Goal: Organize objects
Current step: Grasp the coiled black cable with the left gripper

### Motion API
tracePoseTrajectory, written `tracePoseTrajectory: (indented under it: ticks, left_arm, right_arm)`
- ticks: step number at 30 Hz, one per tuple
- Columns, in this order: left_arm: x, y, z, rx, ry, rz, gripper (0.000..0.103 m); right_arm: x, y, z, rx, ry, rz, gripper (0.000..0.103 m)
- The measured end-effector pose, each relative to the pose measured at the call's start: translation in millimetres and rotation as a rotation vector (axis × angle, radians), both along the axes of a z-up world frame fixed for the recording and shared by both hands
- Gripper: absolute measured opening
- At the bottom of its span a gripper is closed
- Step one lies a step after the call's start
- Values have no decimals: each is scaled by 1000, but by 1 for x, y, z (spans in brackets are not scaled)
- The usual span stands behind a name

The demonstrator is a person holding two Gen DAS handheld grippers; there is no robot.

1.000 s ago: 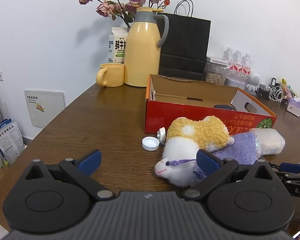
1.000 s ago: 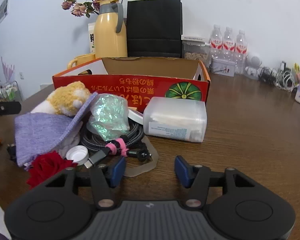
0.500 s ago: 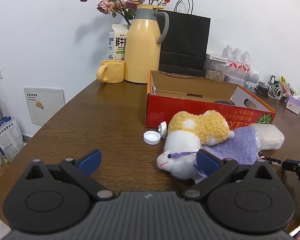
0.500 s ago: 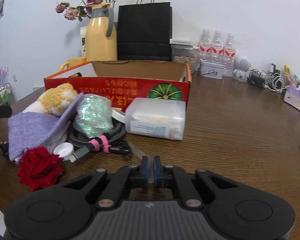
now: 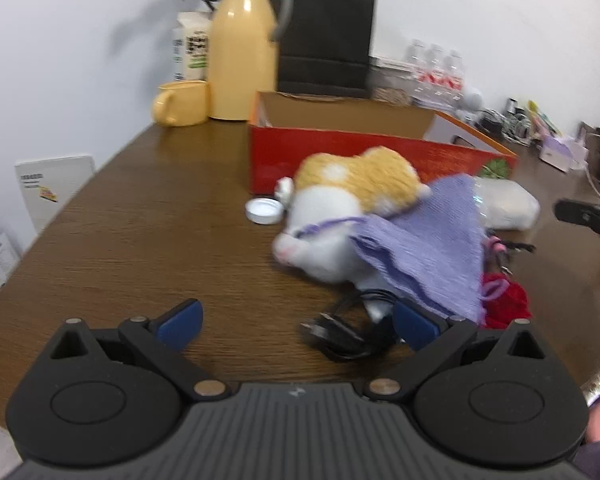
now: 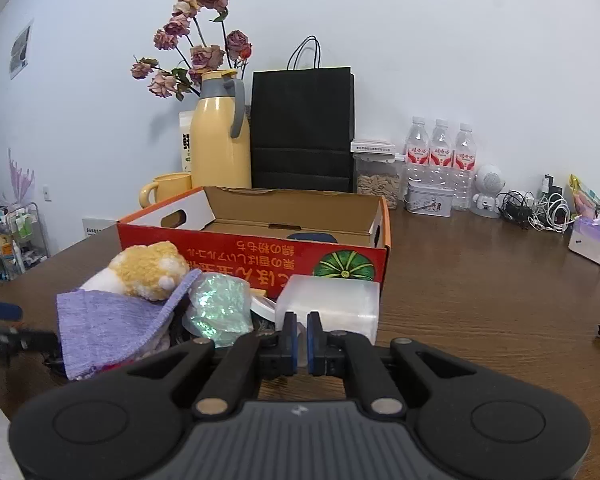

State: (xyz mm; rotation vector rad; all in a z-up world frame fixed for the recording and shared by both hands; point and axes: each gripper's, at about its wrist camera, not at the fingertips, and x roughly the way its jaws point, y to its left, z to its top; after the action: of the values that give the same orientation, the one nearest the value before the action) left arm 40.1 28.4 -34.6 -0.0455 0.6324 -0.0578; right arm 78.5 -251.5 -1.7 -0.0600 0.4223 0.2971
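Note:
A yellow and white plush toy [image 5: 340, 208] [image 6: 148, 268] lies in front of the red cardboard box [image 5: 340, 148] [image 6: 260, 252], half under a purple cloth [image 5: 424, 248] [image 6: 108, 320]. Beside them are a white cap [image 5: 264, 210], a black cable [image 5: 340, 332], a red rose [image 5: 504, 304], an iridescent wrapper [image 6: 220, 304] and a clear plastic container [image 6: 332, 300]. My left gripper [image 5: 296, 320] is open low over the table, the cable's plug near its right finger. My right gripper [image 6: 300, 336] is shut in front of the container, a thin pale sliver of translucent sheet between its pads.
Behind the box stand a yellow thermos [image 6: 220, 140], a yellow mug [image 5: 180, 104], a black paper bag [image 6: 304, 128], dried flowers and water bottles [image 6: 440, 160]. Chargers and a tissue pack [image 6: 592, 240] lie at the far right. The table's left edge is close.
The right gripper's jaws closed on the thin translucent sheet on the table and then rose. The left gripper sank and moved right, so the cable and rose now show.

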Motion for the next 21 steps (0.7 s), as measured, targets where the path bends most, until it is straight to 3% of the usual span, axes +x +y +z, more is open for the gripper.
tracePoseTrajectory:
  ticks: [9, 12, 14, 15, 21]
  left_arm:
    - [6, -8, -10, -51, 15, -60, 103]
    - [6, -9, -11, -56, -1, -70, 93]
    - [4, -8, -11, -64, -16, -89, 68]
    - [3, -7, -10, -71, -18, -96, 61]
    - [-3, -3, -7, -83, -20, -92, 55]
  right_arm:
    - [-3, 2, 2, 4, -12, 7, 4]
    - [-4, 3, 2, 5, -12, 10, 4]
    - [-4, 4, 1, 5, -12, 14, 4]
    - [-5, 4, 1, 5, -12, 16, 4]
    - [-7, 7, 2, 5, -16, 27, 4]
